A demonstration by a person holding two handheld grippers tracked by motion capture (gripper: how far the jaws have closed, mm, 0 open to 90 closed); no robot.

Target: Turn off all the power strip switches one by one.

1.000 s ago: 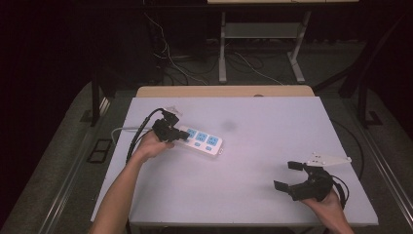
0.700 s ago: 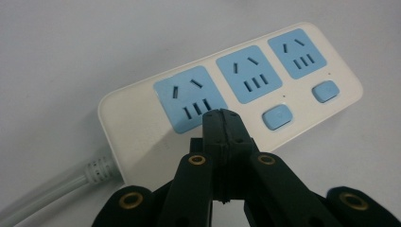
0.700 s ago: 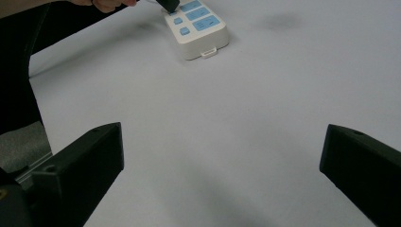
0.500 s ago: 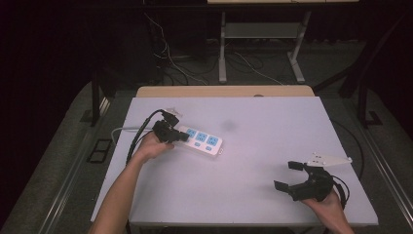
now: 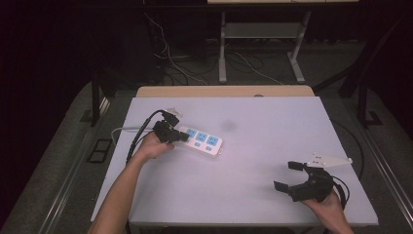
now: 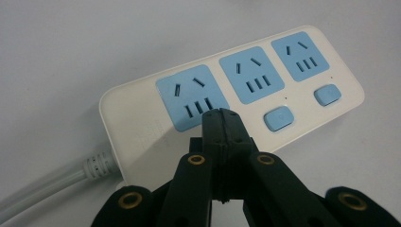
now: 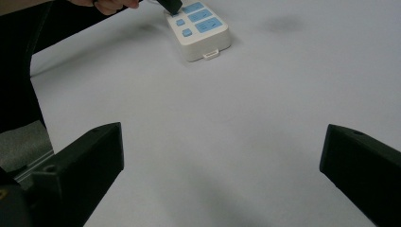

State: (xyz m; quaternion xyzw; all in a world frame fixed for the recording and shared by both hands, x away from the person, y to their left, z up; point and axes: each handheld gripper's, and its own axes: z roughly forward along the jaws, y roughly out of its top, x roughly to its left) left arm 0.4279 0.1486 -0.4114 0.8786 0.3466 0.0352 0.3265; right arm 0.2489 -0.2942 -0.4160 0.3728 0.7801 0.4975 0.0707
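A white power strip (image 5: 202,141) with three blue sockets and blue switch buttons lies on the left half of the pale table (image 5: 253,146). My left gripper (image 5: 181,138) is shut, its jaws together with nothing between them. In the left gripper view its tips (image 6: 220,116) rest on the power strip (image 6: 236,80) just below the socket nearest the cord, where they hide part of the strip's face. My right gripper (image 5: 286,175) stands open near the table's front right corner, pointed across the bare tabletop toward the strip (image 7: 198,28). Nothing is between its jaws (image 7: 222,142).
The strip's grey cord (image 6: 47,182) runs off to the table's left edge (image 5: 122,129). A wooden desk edge (image 5: 224,91) borders the far side. Metal legs and loose cables (image 5: 243,63) are on the dark floor beyond.
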